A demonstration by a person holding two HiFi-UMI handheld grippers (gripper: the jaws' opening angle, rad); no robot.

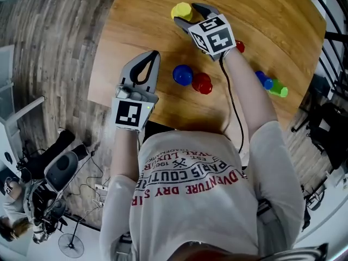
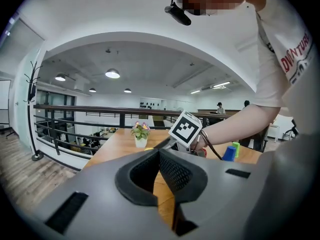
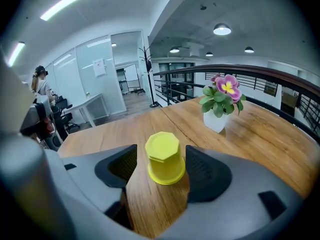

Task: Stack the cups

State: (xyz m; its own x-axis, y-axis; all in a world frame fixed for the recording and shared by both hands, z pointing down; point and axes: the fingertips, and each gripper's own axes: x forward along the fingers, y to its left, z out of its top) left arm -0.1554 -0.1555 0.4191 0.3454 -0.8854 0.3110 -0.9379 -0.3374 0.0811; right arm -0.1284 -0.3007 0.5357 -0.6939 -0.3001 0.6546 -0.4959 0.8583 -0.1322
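Observation:
A yellow cup (image 1: 181, 10) (image 3: 164, 158) stands upside down on the wooden table (image 1: 141, 20), at the far side. My right gripper (image 1: 190, 15) (image 3: 162, 165) is open, with one jaw on each side of the cup and a small gap on both sides. A blue cup (image 1: 182, 74) and a red cup (image 1: 202, 83) stand side by side in the middle of the table. My left gripper (image 1: 155, 55) (image 2: 159, 152) is shut and empty, hovering near the front left of the table, to the left of the blue cup.
A blue cup (image 1: 263, 79) (image 2: 229, 153) and a green cup (image 1: 279, 89) (image 2: 236, 147) lie at the table's right edge. Another small red object (image 1: 240, 47) sits beside my right wrist. A white pot of flowers (image 3: 220, 106) (image 2: 140, 134) stands further along the table.

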